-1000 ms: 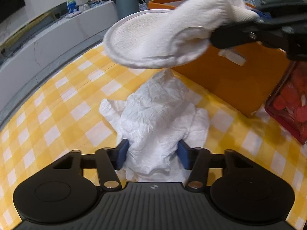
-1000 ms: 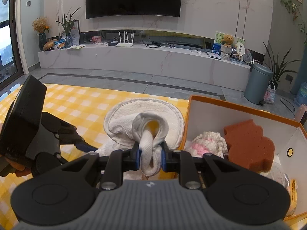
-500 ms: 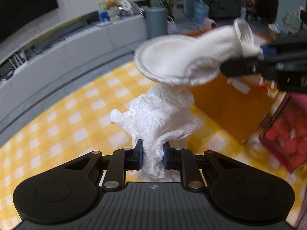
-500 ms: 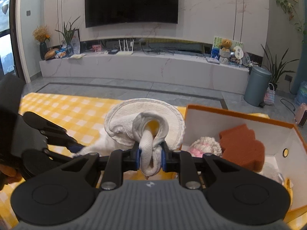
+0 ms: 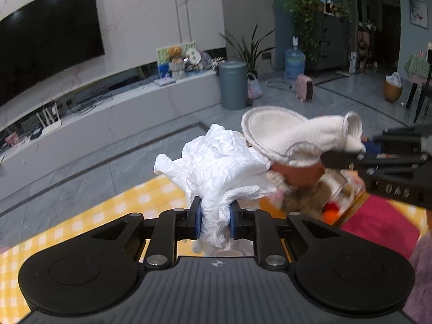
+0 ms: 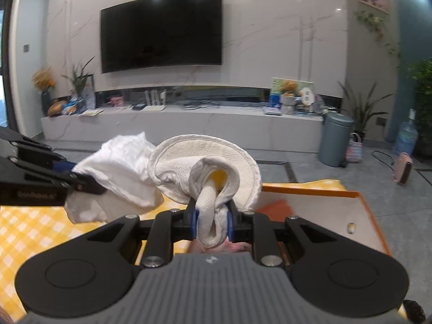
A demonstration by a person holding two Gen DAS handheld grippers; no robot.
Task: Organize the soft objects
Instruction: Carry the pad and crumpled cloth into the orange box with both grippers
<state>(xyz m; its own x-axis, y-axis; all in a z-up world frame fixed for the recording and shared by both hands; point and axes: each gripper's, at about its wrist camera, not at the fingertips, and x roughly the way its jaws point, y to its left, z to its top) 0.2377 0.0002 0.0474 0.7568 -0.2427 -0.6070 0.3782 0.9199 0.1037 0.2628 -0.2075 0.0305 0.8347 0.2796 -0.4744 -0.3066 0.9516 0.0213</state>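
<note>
Above the yellow-checked desk (image 5: 81, 224), the left tool (image 5: 214, 220) was clamped on a tissue (image 5: 218, 167), the right tool (image 6: 212, 222) on a cloth (image 6: 205, 167); both were judged mid-carry, needing lowering into the box (image 6: 318, 210) on the right.

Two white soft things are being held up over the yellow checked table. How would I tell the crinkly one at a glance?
Above the yellow checked tablecloth, two grippers hold white things side by side. The left gripper pinches the crinkled white sheet. It is thin, creased and shapeless; the terry mitt beside it is thick, round-rimmed and stitched.
</note>
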